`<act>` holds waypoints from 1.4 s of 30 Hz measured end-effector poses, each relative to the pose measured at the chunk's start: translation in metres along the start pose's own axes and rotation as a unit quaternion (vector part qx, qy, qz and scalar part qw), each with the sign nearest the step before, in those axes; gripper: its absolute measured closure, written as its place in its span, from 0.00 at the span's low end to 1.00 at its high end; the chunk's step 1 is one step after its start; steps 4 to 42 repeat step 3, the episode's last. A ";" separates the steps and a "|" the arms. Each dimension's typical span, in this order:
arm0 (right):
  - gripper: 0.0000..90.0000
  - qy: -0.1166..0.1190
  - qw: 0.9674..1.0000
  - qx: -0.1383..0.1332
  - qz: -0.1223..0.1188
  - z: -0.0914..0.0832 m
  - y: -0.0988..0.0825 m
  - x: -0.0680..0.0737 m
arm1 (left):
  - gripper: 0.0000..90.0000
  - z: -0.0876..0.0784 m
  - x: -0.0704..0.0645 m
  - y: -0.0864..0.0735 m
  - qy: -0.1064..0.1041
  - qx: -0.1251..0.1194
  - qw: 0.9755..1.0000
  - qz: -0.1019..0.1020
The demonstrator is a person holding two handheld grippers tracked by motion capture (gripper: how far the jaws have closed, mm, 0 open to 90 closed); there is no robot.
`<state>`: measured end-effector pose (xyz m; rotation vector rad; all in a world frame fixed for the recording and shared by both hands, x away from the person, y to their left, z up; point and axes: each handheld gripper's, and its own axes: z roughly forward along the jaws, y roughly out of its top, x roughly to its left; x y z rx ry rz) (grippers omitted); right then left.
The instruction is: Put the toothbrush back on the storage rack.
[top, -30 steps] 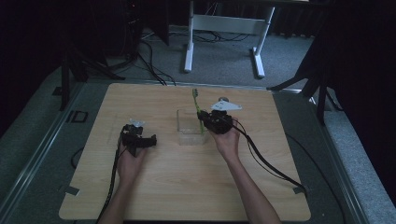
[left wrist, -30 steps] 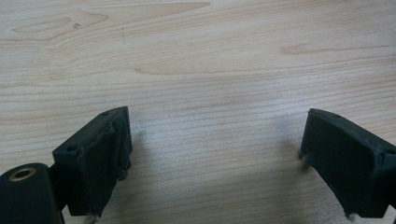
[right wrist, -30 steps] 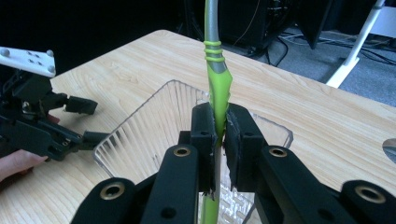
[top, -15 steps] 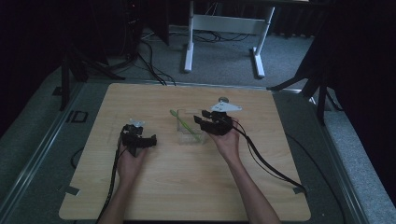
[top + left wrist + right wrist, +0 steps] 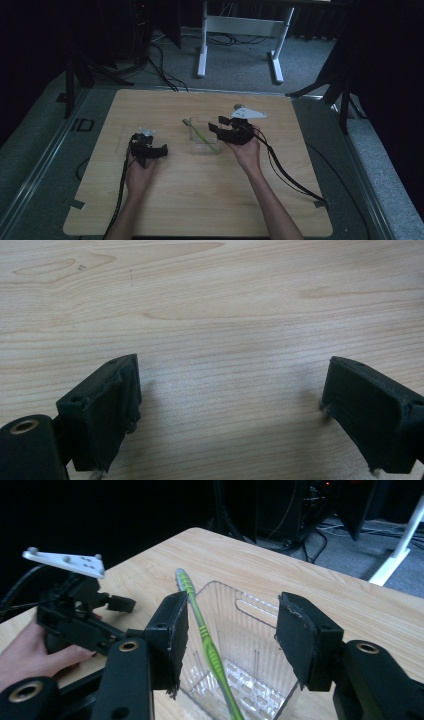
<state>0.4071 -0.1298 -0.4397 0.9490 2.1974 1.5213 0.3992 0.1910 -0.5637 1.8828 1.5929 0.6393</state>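
Note:
A clear plastic container (image 5: 204,143) stands at the middle of the wooden table (image 5: 200,200). A green toothbrush (image 5: 199,132) leans inside it, head up and tilted to the far left. My right gripper (image 5: 215,128) hovers at the container's right side; its jaws have just been opening. In the right gripper view the toothbrush (image 5: 206,640) runs close by one pad of the open right gripper (image 5: 230,630), over the container (image 5: 240,597), and neither pad presses on it. My left gripper (image 5: 162,150) rests on the table to the left. Its jaws (image 5: 230,405) stand open over bare wood.
Black cables trail from both grippers toward the table's front edge. A white desk frame (image 5: 240,25) and dark stands sit on the floor behind the table. The left gripper (image 5: 120,603) with its grey plate lies beyond the container in the right gripper view.
The toothbrush, held upright by the right gripper a second ago, tipped to the left and now leans free in the container. The right jaws opened. The left hand kept still.

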 end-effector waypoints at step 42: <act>0.49 0.010 1.000 0.008 -0.011 -0.008 0.002 0.004 | 0.10 0.000 0.000 0.000 0.000 0.001 1.000 0.002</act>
